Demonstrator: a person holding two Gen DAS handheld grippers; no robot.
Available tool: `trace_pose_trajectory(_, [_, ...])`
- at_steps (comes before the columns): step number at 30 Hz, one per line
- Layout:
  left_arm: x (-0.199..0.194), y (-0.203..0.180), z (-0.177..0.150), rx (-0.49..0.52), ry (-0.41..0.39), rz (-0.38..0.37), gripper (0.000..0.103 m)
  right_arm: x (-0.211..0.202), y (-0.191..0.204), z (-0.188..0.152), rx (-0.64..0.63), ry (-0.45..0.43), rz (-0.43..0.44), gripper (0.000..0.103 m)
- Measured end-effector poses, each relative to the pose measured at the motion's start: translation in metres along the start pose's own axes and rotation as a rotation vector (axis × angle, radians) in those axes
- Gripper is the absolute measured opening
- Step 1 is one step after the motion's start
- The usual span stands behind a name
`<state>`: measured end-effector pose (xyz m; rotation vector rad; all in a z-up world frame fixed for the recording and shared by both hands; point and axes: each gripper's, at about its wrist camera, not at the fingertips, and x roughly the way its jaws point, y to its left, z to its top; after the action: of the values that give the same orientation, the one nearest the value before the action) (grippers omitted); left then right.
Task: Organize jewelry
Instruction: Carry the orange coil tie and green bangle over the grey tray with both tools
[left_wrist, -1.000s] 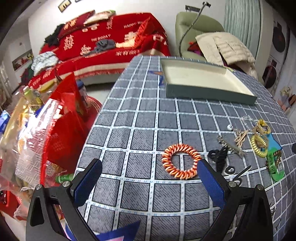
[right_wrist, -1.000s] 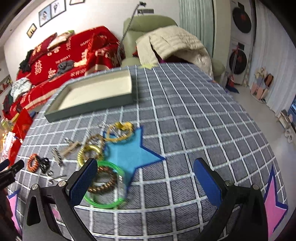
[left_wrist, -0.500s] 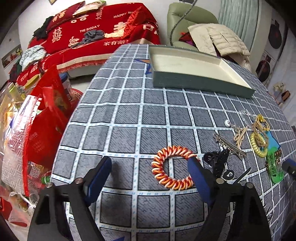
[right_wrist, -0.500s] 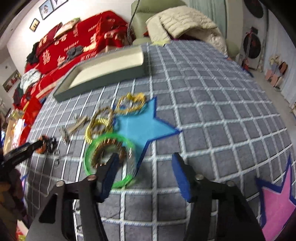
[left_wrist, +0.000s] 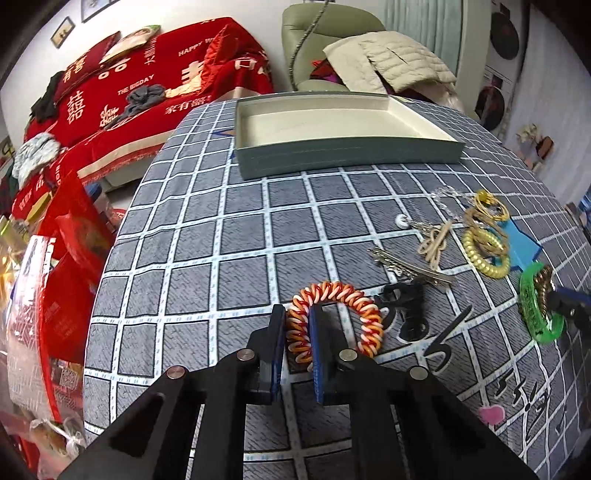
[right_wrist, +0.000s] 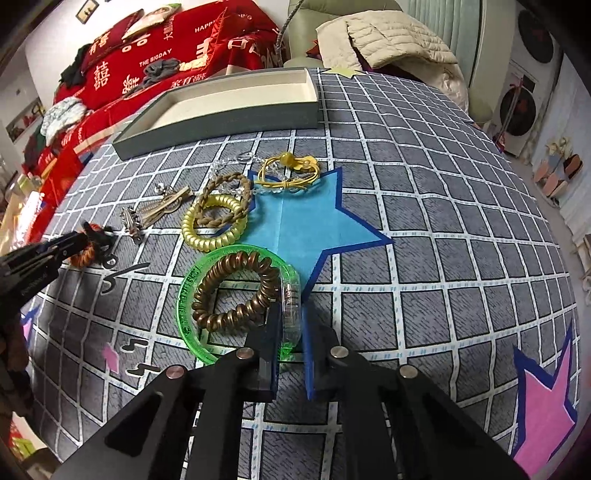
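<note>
Left wrist view: gripper (left_wrist: 298, 325) around coiled orange-white ring (left_wrist: 334, 319) (ridged, springy).

A red blanket (left_wrist: 155, 88) with white lettering drapes the sofa at ten o'clock. A beige quilted jacket (left_wrist: 391, 61) lies on the green armchair (left_wrist: 325, 22) at one o'clock. Red gift packages (left_wrist: 70, 266) crowd nine o'clock.

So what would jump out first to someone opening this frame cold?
Both grippers are clamped on rings: the left gripper on the orange-and-white coil bracelet, the right gripper on the green bangle, near the blue star. Behind the remaining jewelry lies the empty grey tray.
</note>
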<state>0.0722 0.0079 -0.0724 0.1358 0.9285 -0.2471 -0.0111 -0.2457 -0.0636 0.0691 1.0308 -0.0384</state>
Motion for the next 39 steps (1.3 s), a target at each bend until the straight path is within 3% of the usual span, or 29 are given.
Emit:
trace_pose_trajectory(12, [-0.027,0.012,0.027,-0.083,-0.067,-0.106,0.034,-0.033,-0.014,0.042,0.045,-0.126,0.079,0.011])
trace_pose_trajectory(22, [-0.031,0.014,0.093,-0.099,-0.145,-0.133,0.034,-0.020,-0.004,0.115,0.011,-0.151,0.124,0.011])
trace_pose_trajectory(29, [-0.007,0.016,0.153,-0.105,-0.174,-0.118,0.034,0.009,0.009,0.184,0.004,-0.146,0.149,0.011])
trace_pose_trajectory(39, [0.059,0.026,0.204,-0.162,-0.118,-0.051,0.034,0.077,0.026,0.251,0.008,-0.098,0.162,0.011])
